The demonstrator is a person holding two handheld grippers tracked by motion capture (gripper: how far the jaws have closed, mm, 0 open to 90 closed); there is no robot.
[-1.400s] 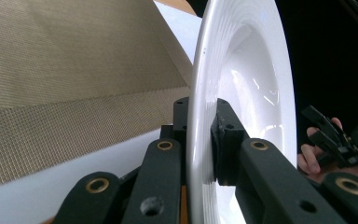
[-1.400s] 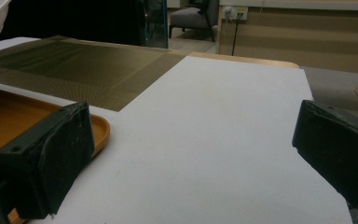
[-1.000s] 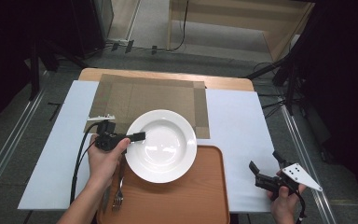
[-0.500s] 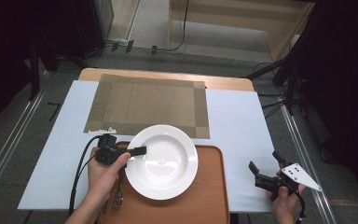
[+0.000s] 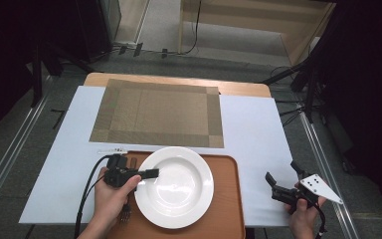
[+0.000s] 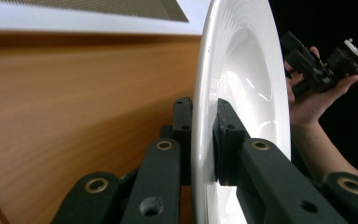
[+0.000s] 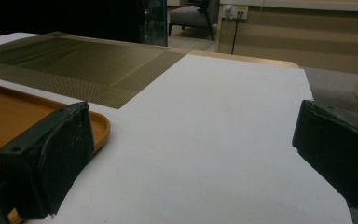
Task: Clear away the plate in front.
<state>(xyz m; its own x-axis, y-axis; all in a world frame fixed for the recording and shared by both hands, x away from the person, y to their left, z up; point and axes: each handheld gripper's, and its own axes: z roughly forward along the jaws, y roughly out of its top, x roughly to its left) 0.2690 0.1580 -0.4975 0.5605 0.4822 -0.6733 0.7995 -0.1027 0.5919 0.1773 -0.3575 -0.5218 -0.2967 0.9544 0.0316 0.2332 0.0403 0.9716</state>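
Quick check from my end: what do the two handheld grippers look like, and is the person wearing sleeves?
Both are black. The left gripper trails a black cable and has brass-coloured rivets on its linkage. The right gripper carries a grey three-cornered plate with dark dots. Forearms are bare, no sleeves.

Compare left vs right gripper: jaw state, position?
The left gripper is shut on the white plate rim, over the wooden tray; the right gripper is open, holding nothing, over the white table cover. Both are hand-held with black jaws.
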